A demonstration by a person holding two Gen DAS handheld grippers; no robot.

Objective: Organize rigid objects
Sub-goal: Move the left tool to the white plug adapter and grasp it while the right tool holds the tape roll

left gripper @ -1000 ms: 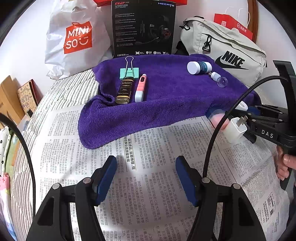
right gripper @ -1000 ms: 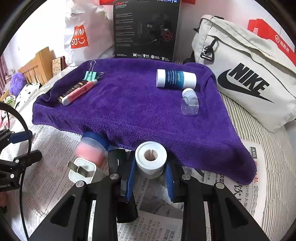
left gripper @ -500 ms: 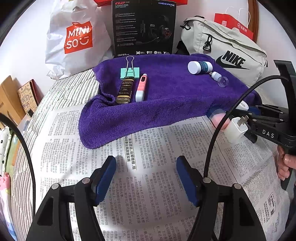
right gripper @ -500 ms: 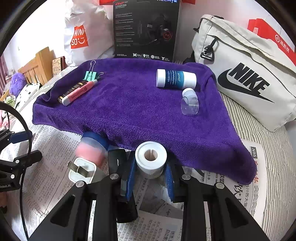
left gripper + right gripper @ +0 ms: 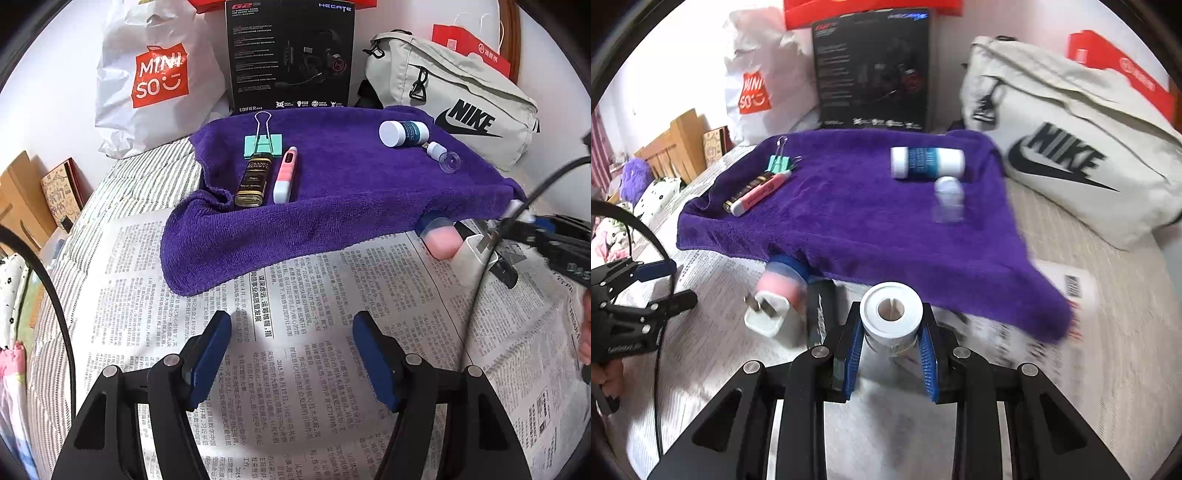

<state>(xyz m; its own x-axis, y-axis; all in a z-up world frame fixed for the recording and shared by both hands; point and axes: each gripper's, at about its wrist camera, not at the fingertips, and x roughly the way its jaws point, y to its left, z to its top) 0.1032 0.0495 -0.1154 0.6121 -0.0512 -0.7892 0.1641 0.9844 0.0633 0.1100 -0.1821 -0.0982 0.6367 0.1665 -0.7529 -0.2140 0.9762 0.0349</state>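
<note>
Since the earlier frame we had lifted our right gripper (image 5: 891, 349) off the newspaper (image 5: 332, 350), tilted downward, its blue pads clamped on the white roll (image 5: 891, 314), which now hung above the near edge of the purple towel (image 5: 857, 214). Our left gripper (image 5: 291, 354) stayed angled down over the newspaper, jaws apart with nothing between them. White charger (image 5: 770, 317) and pink-filled jar (image 5: 781, 282) lay beside the lifted roll, while the binder clip (image 5: 263, 142), dark tin (image 5: 255, 181) and pink pen (image 5: 285, 175) sat side by side on the towel.

On the one purple towel (image 5: 351, 192) lie two bottles (image 5: 404, 133), one binder clip (image 5: 263, 142), and two tubes (image 5: 284, 175).
</note>
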